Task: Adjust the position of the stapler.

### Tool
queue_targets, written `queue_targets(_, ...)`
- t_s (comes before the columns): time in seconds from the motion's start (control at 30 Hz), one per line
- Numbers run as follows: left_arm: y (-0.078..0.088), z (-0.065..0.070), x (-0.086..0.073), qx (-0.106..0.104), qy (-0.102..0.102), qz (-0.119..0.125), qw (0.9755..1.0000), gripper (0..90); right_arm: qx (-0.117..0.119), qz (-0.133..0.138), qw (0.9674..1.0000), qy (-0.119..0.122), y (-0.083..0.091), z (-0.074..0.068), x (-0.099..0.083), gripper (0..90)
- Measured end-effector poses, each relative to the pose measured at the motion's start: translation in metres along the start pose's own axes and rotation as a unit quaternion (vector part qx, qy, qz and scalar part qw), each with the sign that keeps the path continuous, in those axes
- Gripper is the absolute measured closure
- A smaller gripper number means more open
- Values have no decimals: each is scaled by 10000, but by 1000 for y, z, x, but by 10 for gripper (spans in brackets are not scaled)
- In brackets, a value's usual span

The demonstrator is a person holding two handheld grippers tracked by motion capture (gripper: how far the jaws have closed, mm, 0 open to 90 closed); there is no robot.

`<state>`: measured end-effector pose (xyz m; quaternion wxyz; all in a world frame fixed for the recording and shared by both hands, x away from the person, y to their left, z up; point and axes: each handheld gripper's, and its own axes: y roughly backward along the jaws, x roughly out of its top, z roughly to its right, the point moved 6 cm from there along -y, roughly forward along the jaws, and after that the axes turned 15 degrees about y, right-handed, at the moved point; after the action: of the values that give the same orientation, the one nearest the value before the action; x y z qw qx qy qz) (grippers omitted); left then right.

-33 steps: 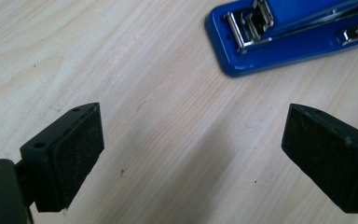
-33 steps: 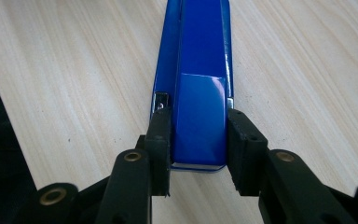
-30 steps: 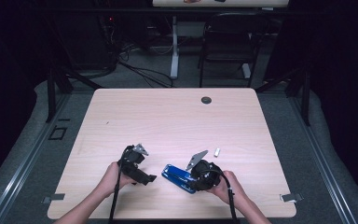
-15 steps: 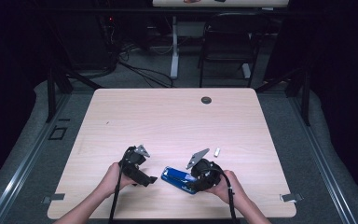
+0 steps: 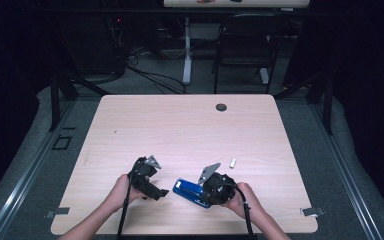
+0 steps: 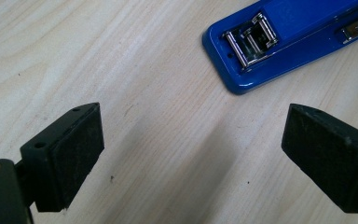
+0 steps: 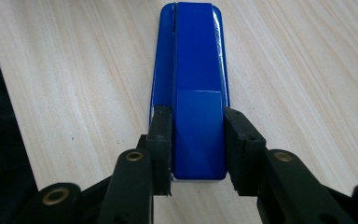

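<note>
Right gripper (image 7: 198,149) straddles the near end of a blue stapler (image 7: 191,74), one black jaw on each long side, pads against its flanks; the jaws have just been closing. The stapler lies flat on the light wooden table (image 7: 298,65), pointing away.

We see very little that differs from a second ago. Our right gripper (image 7: 198,151) has just been closing its jaws again, after letting them out a little half a second back, and the blue stapler (image 7: 193,88) lies between them with the pads against its two sides. In the high view the stapler (image 5: 190,190) looks turned a touch flatter across the table (image 5: 180,125) than it lay at first.
</note>
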<state>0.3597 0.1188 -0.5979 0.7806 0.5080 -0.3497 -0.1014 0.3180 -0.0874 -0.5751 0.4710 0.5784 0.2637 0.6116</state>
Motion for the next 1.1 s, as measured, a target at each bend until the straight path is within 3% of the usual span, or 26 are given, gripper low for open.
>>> queue_targets(0.2,-1,4,0,-19,-72,16,10000,90,216,169,9987,419,1,0,-2,663)
queue_targets(0.4,0,7,1,-122,-170,114,9997,87,584,340,9957,639,1,5,-6,661)
queue_targets(0.5,-2,10,0,-178,-246,95,9995,83,582,270,9966,516,1,5,-5,630)
queue_targets(0.53,-2,11,0,-181,-290,112,9994,82,530,220,9972,484,3,6,-4,561)
queue_targets(0.67,0,16,2,-275,-372,230,9987,69,497,280,9982,-159,15,13,-5,499)
queue_targets(0.73,-2,18,3,-293,-419,249,9984,56,451,277,9971,-552,20,16,-9,498)
queue_targets(0.83,-7,22,5,-416,-449,253,9978,37,487,163,9957,-770,25,11,-17,509)
queue_targets(1.1,-23,36,12,-617,-702,211,9954,101,457,-323,9960,-700,16,3,-20,580)
